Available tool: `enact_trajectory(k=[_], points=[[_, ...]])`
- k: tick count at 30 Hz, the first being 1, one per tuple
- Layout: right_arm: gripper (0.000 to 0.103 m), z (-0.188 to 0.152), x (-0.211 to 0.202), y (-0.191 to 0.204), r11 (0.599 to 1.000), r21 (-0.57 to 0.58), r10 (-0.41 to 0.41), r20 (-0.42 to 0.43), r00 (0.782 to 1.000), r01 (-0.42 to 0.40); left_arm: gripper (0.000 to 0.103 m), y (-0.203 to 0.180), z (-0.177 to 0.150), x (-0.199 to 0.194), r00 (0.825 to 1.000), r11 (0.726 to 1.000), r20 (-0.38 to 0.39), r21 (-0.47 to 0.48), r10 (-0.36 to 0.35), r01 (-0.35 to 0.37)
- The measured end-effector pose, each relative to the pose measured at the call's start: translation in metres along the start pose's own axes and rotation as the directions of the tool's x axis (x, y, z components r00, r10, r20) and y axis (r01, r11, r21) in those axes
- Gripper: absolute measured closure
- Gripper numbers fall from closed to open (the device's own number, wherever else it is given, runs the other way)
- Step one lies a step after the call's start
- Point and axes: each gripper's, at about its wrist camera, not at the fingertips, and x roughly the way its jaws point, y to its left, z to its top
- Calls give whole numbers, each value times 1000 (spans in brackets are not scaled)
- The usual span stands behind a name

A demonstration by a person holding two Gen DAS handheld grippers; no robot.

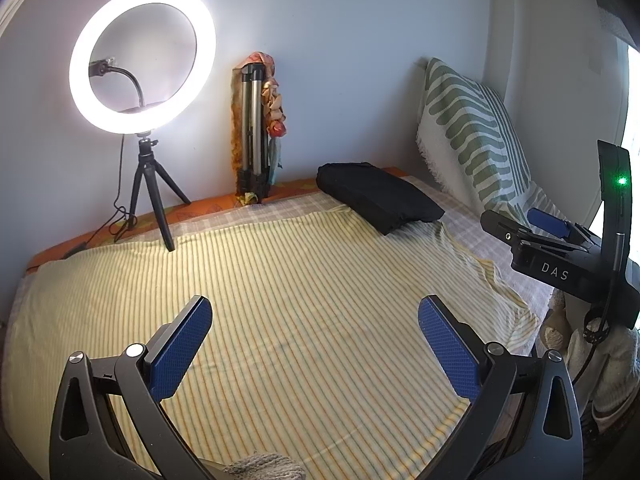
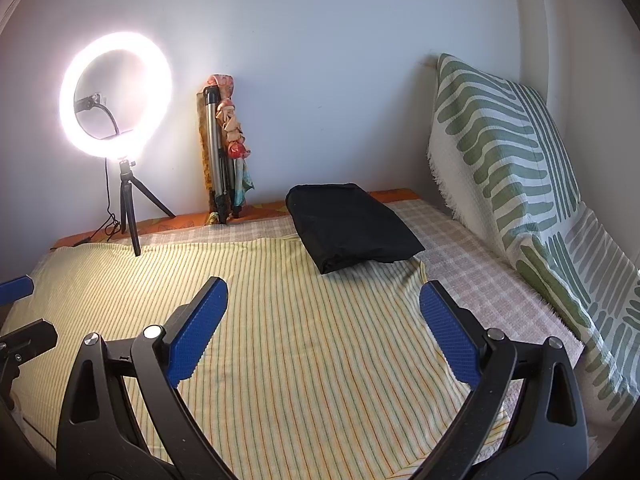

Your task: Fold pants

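While both jaws stand spread and empty, left hand-held gripper (image 1: 315, 344), right hand-held gripper (image 2: 323, 330), above striped sheet (image 2: 300, 320), folded black pants (image 2: 352, 226) well ahead, near patterned pillow (image 2: 516, 160)

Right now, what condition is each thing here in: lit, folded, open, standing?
Black pants: folded into a neat bundle, lying at the far side of the bed.
White ring light: lit, upright on its small tripod.
Silver tripod: legs collapsed, leaning against the wall.
Striped yellow sheet: spread flat.
Left claw: open, empty.
Right claw: open, empty.
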Motion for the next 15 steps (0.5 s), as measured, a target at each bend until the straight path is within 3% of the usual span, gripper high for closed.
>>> enact_trajectory(k=[15], points=[[5,-2,1,1,1000,1,2,-3,1000,-2,0,-1,1,-2,1000,1000,8,-7,7,-7]])
